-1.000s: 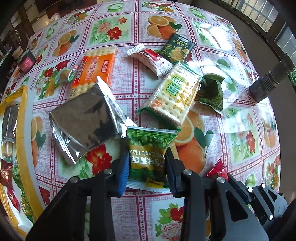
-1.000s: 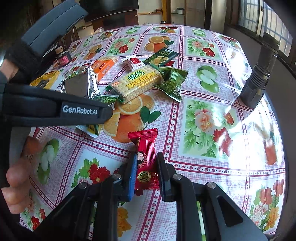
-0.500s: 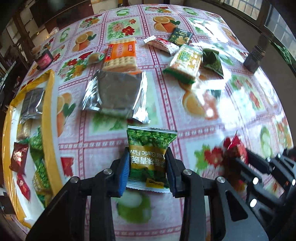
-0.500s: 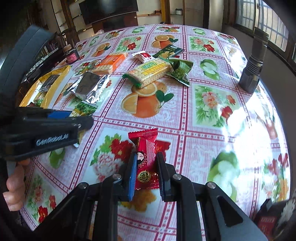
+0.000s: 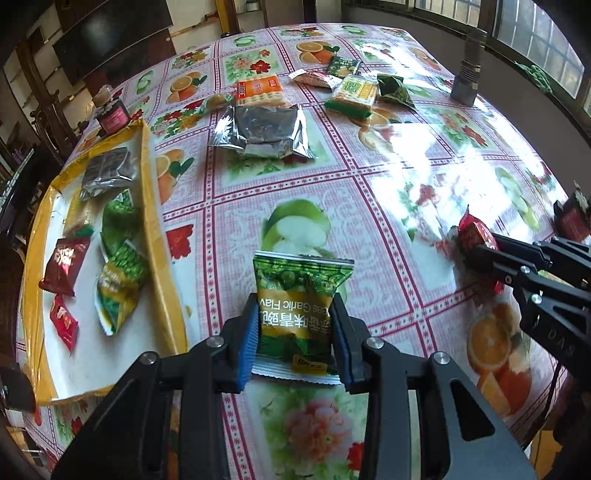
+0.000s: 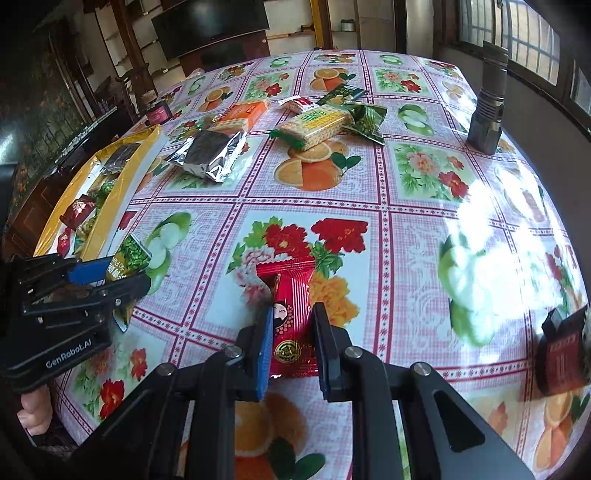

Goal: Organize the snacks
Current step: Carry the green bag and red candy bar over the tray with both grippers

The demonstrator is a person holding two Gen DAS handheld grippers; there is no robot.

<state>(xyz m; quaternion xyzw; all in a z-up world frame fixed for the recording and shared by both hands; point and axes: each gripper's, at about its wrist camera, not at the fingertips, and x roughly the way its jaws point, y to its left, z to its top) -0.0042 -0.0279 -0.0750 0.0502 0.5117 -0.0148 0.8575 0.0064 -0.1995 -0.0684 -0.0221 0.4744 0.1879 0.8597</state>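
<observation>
I am in a home, in what looks like a dining or living room. Under me spreads a big table [image 6: 424,206] dressed in a glossy oilcloth printed with oranges, apples and flowers, the kind a family kitchen keeps. At twelve o'clock a dark flat television [image 6: 210,26] hangs on the wall above a wooden cabinet. At ten o'clock stand dark carved wooden chairs [image 5: 48,110] and shelving. At two o'clock daylight comes through a barred window [image 6: 517,29] and glares off the cloth. Shop-bought snack packets [image 6: 314,123] lie loose across the far part of the table, and a small jar with a pink label [image 5: 112,116] stands at eleven o'clock.
</observation>
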